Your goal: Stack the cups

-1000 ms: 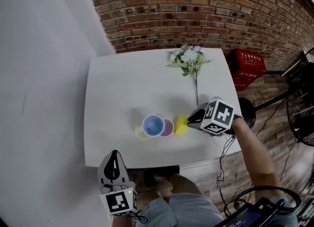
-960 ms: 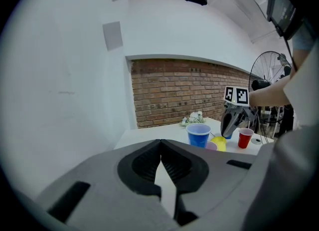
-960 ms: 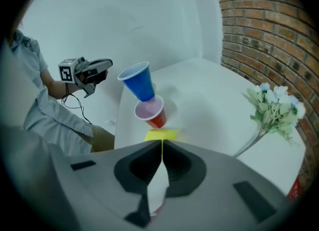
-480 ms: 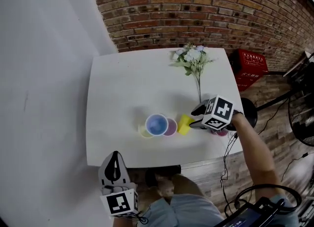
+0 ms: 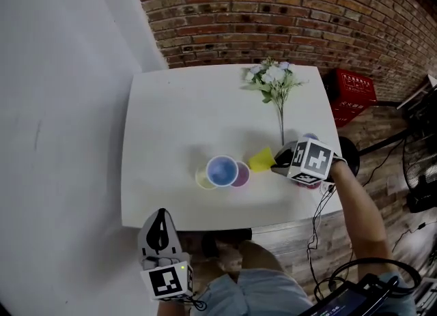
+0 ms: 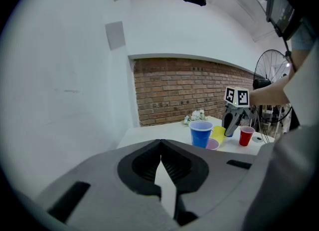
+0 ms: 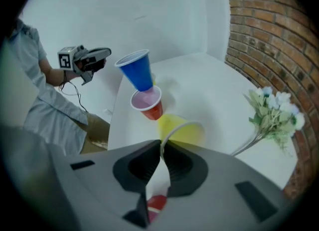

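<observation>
Yellow thin plastic: the yellow cup (image 7: 182,127) is clamped by its rim in the right gripper (image 7: 162,150), whose jaws have just been closing. The rim passes between the pads and the cup body projects, tilted, directly ahead of the jaws. Whether its base touches the table (image 5: 177,117) cannot be told.

Handling, as judged: the cup is light, smooth and flexible, and a hard squeeze on the wall would dent it. The rolled rim is the stiffest part. A rim grip leaves the body free to drop into another cup.

Further ahead of the right jaws stand the red cup (image 7: 148,104) and, touching it, the blue cup (image 7: 137,70). A second red cup (image 7: 155,202) shows just beneath the jaws.

The left gripper (image 6: 160,160) has its jaws together with nothing between them. All cups lie well ahead of it.

Surface: white, smooth and level. Flowers (image 7: 271,110) lie to the right of the right jaws. A brick wall (image 5: 273,7) and a white wall (image 5: 61,103) bound the room
</observation>
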Motion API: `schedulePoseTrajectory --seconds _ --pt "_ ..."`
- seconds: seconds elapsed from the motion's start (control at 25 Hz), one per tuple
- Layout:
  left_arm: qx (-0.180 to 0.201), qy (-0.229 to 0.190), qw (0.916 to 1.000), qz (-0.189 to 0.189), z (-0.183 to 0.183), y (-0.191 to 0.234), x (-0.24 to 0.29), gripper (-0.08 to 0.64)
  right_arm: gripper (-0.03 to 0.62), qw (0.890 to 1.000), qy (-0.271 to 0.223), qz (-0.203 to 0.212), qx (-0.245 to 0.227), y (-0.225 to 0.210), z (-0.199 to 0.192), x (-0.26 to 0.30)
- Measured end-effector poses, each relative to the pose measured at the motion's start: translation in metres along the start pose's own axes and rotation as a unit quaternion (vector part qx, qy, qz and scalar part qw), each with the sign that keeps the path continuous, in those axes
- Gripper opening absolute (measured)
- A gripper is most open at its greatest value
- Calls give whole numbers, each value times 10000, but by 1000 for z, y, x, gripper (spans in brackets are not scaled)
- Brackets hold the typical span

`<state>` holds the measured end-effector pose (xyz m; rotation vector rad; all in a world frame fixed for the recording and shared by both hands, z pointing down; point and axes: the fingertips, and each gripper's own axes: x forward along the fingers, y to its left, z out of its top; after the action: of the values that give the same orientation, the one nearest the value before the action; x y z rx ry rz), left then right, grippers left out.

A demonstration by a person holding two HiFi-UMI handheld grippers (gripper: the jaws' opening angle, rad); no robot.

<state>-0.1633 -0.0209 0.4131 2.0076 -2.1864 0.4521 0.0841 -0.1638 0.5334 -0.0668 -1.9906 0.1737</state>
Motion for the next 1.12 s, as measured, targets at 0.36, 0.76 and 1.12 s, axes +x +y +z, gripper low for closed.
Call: schedulePoseTrajectory --seconds 0.36,0.76,1.12 --pt "26 -164 9995 -252 4 -6 -6 9 31 9106 2176 -1234 -3290 61 -12 -6" --pt "-37 -80 9997 -224 -4 2 -17 9 31 8518 2796 -2069 -3919 52 -8 10" --pt "-33 -66 9996 -268 -4 -1 -16 9 32 8318 2909 -2258 -4153 51 -7 16"
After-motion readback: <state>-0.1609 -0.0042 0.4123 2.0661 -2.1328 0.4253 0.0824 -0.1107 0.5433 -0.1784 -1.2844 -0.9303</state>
